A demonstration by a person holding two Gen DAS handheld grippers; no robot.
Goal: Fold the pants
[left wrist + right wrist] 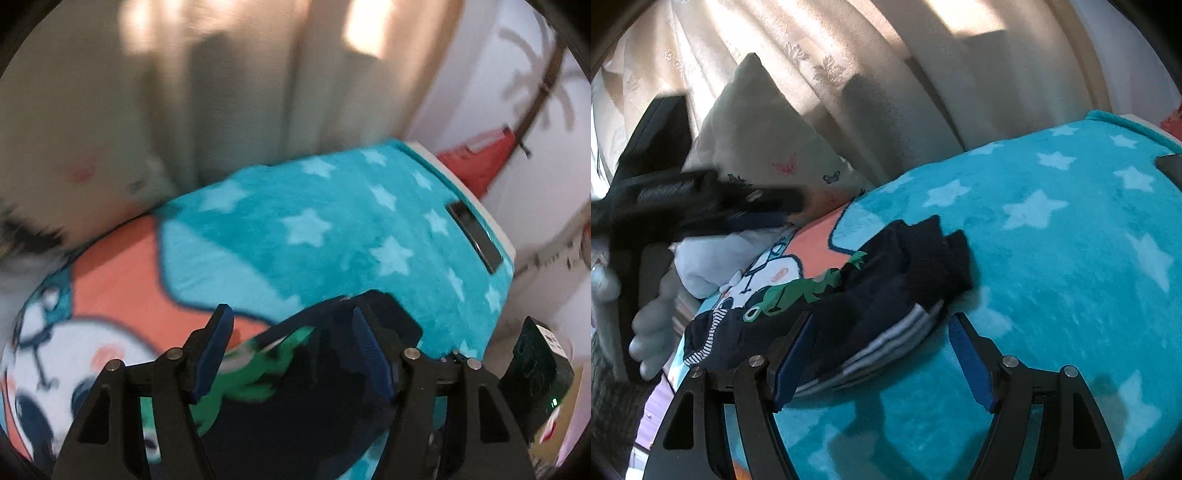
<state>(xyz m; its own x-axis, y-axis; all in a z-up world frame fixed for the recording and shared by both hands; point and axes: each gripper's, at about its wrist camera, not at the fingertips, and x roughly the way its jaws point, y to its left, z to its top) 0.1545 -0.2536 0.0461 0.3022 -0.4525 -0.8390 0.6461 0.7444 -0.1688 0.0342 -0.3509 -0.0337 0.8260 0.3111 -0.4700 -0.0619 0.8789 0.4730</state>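
The pants [871, 291] are small, navy, with a green crocodile print and a striped cuff [886, 347]. They lie crumpled on a teal star blanket [1071, 258]. My right gripper [882, 328] is open, its fingers just above the striped cuff, holding nothing. In the left wrist view the pants [317, 376] lie under and between my left gripper's [293, 325] open fingers, which hold nothing. The left gripper [701, 206] also shows in the right wrist view, blurred, raised at the left above the bed.
A cream pillow [753, 140] leans on the curtains [886, 74] behind the bed. A dark flat phone-like object [474, 236] lies at the blanket's right edge. A red object [480, 155] stands by the wall. White cloth [713, 258] lies near the pillow.
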